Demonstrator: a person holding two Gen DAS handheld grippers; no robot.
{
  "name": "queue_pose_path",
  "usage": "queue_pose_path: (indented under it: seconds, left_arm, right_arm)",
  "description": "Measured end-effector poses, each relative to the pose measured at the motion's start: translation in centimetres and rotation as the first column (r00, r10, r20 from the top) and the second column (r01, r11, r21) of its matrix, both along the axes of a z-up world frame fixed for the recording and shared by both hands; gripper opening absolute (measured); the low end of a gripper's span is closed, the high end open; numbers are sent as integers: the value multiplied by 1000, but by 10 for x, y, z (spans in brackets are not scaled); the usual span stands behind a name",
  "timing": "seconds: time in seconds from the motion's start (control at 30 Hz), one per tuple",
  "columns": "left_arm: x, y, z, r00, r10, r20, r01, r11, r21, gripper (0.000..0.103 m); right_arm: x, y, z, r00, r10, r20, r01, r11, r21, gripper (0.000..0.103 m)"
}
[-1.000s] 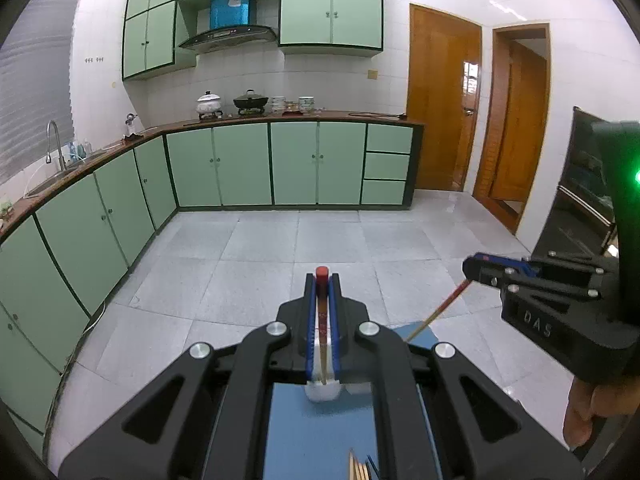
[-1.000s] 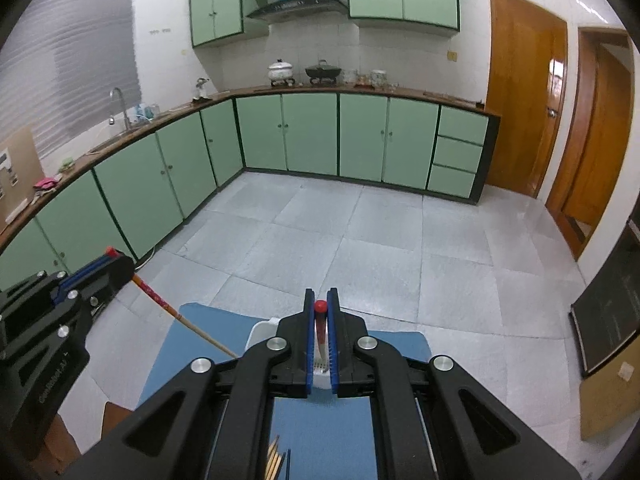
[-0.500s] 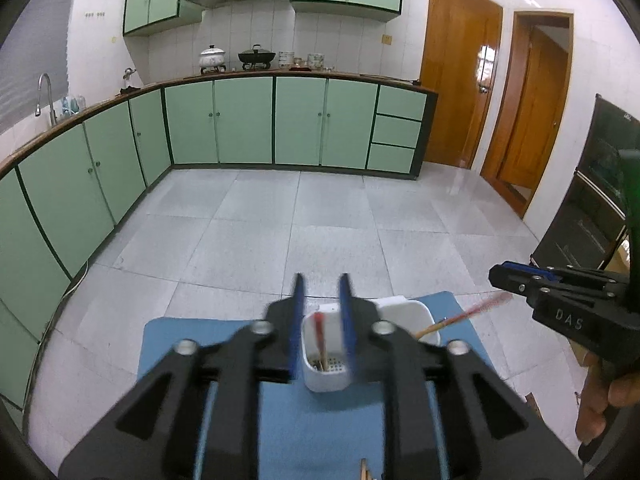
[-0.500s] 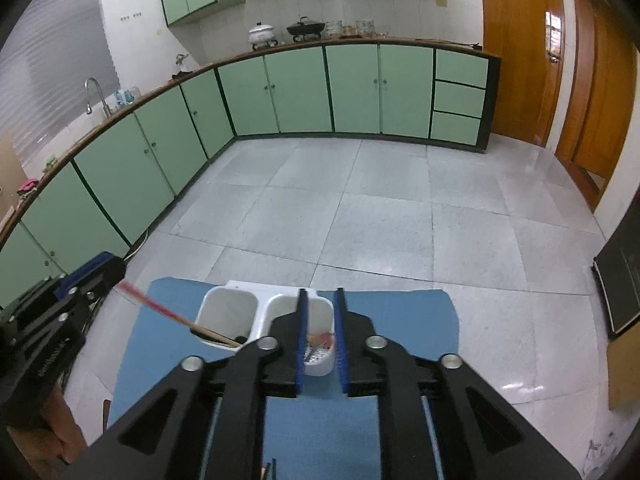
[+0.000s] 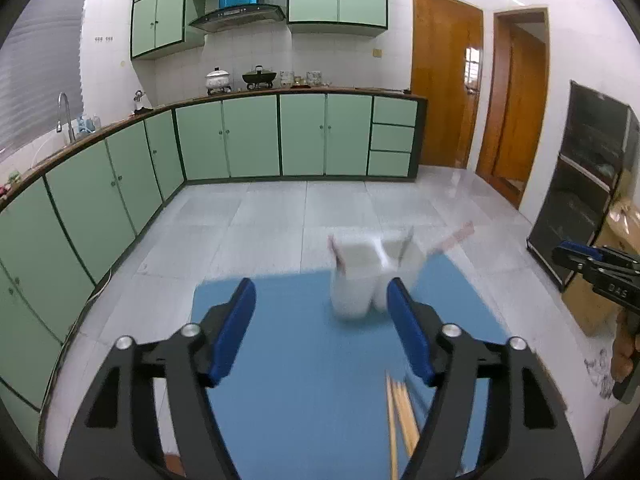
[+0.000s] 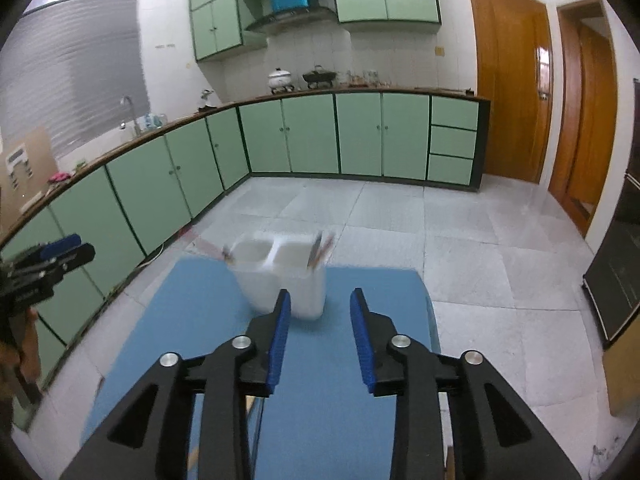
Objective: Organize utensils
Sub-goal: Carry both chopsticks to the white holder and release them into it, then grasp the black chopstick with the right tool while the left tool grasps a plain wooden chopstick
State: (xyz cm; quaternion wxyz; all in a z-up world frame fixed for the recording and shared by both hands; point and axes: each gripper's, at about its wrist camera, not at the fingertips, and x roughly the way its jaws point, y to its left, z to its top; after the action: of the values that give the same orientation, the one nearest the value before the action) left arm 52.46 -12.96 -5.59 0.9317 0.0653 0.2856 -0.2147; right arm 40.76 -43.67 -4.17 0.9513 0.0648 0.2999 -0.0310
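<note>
Claws [image 5: 322, 300] [image 6: 318, 312] angled downward over mat [image 5: 300, 360], jaws opening, empty.

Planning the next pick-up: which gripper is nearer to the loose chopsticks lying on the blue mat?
Left. The left gripper hangs just above the loose chopsticks, jaws opening with nothing between them. The right gripper sits off to their right, facing the white holder.

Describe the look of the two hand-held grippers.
Both match: the left hand-held gripper and right hand-held gripper have black angular frames with triangular cut-outs, silver round bolts and flat blue finger pads. White lettering marks the side of each body. No cables show.
</note>
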Motion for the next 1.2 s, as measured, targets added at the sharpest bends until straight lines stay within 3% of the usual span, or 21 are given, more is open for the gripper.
queue_pose_path:
  seconds: [0.13, 0.23, 0.33, 0.47, 0.77, 0.9, 1.03, 1.2]
  left_arm:
    - [-58, 22, -50, 1000, -8, -2, 8, 999, 40, 74]
    - [-97, 33, -97, 998, -24, -49, 26, 999, 42, 75]
    - [-123, 40, -147, 994, -26, -107, 30, 999, 36, 75]
    - [-143, 41, -195, 989, -8, -151, 17, 998, 56, 75]
    - [-152, 38, -222, 982, 12, -187, -4, 999, 43, 75]
    - [-148, 32, -226, 980, 4, -199, 3, 999, 33, 75]
    - [-144, 19, -230, 980, -13, -197, 22, 999, 46, 75]
    - [-143, 0, -235, 986, -6, -167, 21, 996, 87, 75]
  right_arm:
    - [-73, 37, -68, 999, 26, -24, -28, 998, -58, 33]
    - [-115, 61, -119, 998, 29, -56, -33, 997, -67, 34]
    - [-141, 87, -167, 993, 38, -108, -46, 996, -71, 34]
    - [-155, 119, -205, 988, 75, -134, -89, 991, -101, 33]
    - [-128, 129, -221, 990, 64, -125, -77, 992, -98, 35]
    - [-128, 115, -224, 993, 20, -119, -30, 996, -82, 8]
    - [-137, 92, -225, 991, -52, -121, 44, 997, -65, 8]
    - [-146, 82, -226, 990, -66, -123, 60, 997, -50, 8]
